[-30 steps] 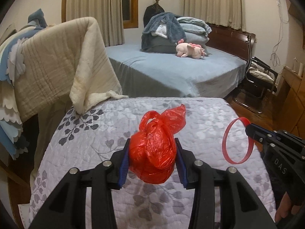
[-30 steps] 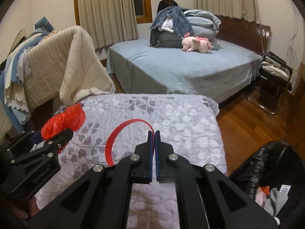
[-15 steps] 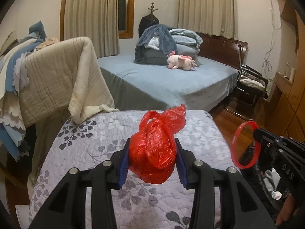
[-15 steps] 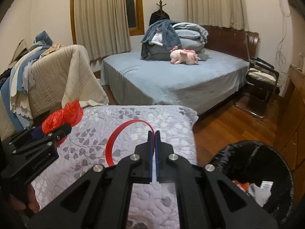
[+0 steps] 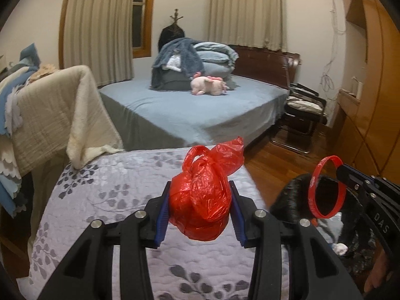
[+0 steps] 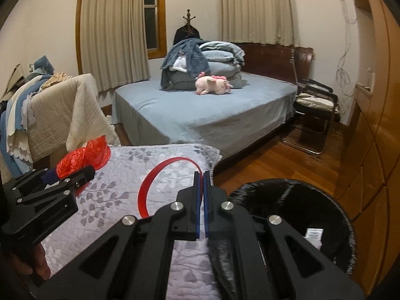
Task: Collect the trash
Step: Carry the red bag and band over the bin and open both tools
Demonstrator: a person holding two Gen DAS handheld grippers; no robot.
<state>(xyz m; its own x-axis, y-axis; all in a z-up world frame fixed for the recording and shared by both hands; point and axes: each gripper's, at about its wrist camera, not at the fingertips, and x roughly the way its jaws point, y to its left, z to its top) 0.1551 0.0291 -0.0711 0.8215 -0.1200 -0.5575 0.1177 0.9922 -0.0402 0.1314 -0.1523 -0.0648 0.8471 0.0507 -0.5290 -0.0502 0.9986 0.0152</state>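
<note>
The left gripper (image 5: 198,216) squeezes a crumpled red plastic bag (image 5: 200,200); the right gripper (image 6: 203,200) pinches a thin red rubber band (image 6: 160,175). Carry both over the round black bin (image 6: 312,200) before letting go.

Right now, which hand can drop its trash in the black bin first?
Probably the right gripper: its red ring hangs beside the black bin, while the left gripper's red bag is over the quilt.

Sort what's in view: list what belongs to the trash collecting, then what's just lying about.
Job:
- red bag, held in left hand-held gripper
- red band, pinched in right hand-held gripper
- black bin on the floor

Lying about:
- plush toy on the bed
- pile of bedding
- draped blankets
- chair
- floral quilt
</note>
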